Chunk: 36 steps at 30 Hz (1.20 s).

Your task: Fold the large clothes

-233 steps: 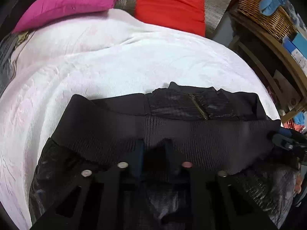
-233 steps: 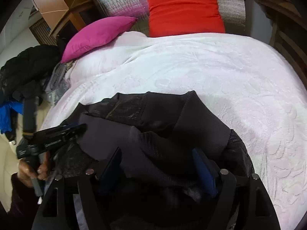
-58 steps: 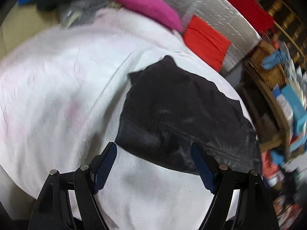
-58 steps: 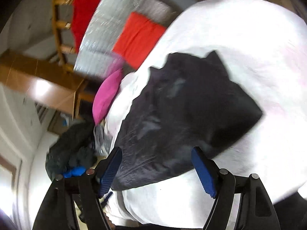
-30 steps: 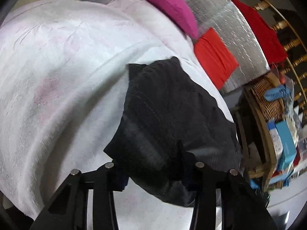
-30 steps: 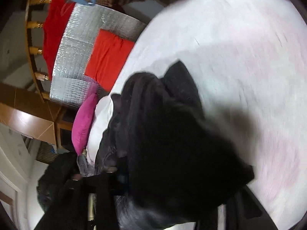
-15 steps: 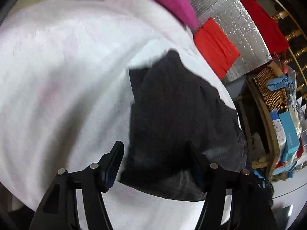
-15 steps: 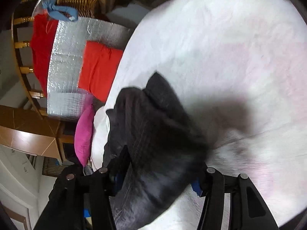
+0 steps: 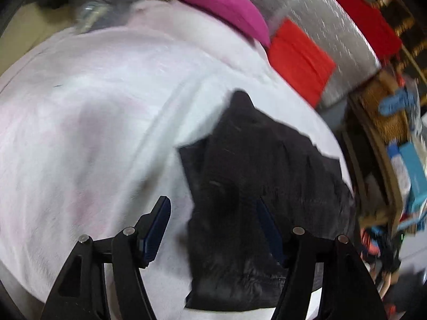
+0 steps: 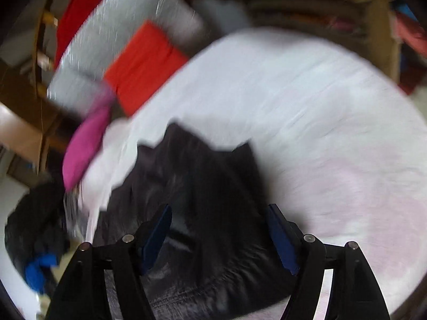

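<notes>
A: Both claws, left gripper (image 9: 213,222) and right gripper (image 10: 220,233), have just spread; nothing pinched.

B: The folded black quilted jacket (image 9: 256,186) lies on the white textured bedspread (image 9: 93,120). I'd guess the slick bundle could spring open.

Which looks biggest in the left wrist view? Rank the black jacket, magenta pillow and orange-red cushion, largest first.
1. Black jacket, by far the largest, though it also lies nearest the camera.
2. Magenta pillow.
3. Orange-red cushion.
The last two look close in size, and motion blur makes their order unsure.
</notes>
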Each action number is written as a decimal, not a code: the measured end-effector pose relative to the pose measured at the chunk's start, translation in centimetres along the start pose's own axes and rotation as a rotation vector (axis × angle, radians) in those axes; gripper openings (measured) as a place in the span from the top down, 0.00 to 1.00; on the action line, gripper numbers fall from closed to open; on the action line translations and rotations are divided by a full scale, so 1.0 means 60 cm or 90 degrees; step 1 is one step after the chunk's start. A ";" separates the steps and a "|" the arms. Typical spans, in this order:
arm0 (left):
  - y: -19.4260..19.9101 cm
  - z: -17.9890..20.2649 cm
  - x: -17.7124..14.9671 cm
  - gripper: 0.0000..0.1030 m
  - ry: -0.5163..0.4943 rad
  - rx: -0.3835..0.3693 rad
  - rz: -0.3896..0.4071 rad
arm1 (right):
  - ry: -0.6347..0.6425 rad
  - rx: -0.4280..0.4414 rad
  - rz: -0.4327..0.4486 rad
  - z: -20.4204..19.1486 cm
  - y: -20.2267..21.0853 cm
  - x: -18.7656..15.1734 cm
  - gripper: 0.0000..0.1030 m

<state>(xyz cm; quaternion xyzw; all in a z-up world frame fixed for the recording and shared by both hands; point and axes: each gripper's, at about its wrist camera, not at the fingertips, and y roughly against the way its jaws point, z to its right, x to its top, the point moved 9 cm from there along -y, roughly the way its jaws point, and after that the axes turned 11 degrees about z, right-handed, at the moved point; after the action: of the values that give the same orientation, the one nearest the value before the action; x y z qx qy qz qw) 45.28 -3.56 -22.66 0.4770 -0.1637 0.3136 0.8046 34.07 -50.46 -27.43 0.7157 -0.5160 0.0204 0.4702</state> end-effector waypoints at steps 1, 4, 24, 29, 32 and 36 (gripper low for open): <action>-0.007 0.000 0.000 0.35 -0.007 0.001 -0.008 | 0.011 -0.011 -0.011 0.004 -0.012 -0.003 0.26; -0.035 0.007 -0.002 0.43 -0.012 -0.012 -0.043 | 0.020 -0.009 -0.038 0.007 -0.040 0.002 0.26; -0.064 0.049 0.023 0.86 -0.125 0.004 0.018 | 0.158 -0.085 0.022 0.006 -0.077 0.041 0.86; -0.084 0.035 0.002 0.85 -0.146 0.042 -0.013 | 0.094 -0.082 -0.009 0.039 -0.095 0.033 0.86; -0.069 0.030 0.006 0.76 -0.141 0.045 -0.010 | 0.046 -0.056 -0.027 0.043 -0.081 0.038 0.81; -0.065 0.023 0.018 0.60 -0.128 0.060 -0.002 | 0.054 -0.044 0.017 0.023 -0.053 0.069 0.27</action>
<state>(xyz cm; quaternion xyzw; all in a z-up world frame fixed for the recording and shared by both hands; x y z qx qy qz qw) 48.73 -5.77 -23.96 0.5438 -0.2278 0.2706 0.7610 37.76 -54.33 -28.14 0.6906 -0.5055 0.0388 0.5158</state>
